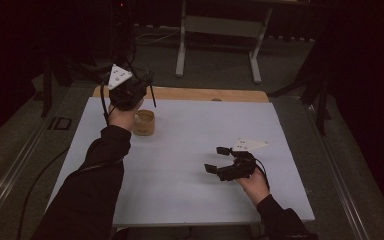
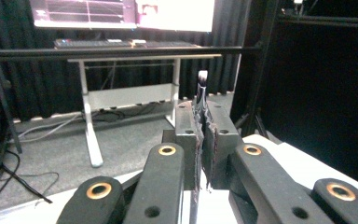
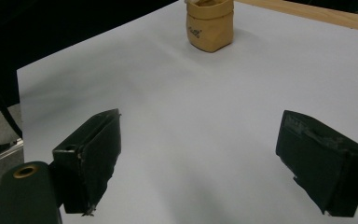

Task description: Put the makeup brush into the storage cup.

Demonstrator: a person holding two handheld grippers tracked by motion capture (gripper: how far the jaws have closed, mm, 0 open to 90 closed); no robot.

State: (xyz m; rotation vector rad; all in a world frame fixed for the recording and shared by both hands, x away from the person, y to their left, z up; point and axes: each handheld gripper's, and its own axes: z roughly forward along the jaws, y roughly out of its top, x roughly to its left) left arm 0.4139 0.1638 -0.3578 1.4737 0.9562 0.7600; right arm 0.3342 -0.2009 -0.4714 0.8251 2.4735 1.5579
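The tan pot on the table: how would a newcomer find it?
Start at the white table in the high view and go to its far left part, just short of the wooden edge. The pot stands there beside the left hand, squat and tan on the white top.

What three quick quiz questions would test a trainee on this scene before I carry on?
1. True or false: the left gripper has its jaws closed on a thin dark stick.
2. How do the right gripper's jaws stand? A) wide apart, nothing between them B) clamped on the pouch C) closed on a stick
3. Fill in: the tan pouch stands on the ____ sheet covering the table.

Key: 1 true; 2 A; 3 white.
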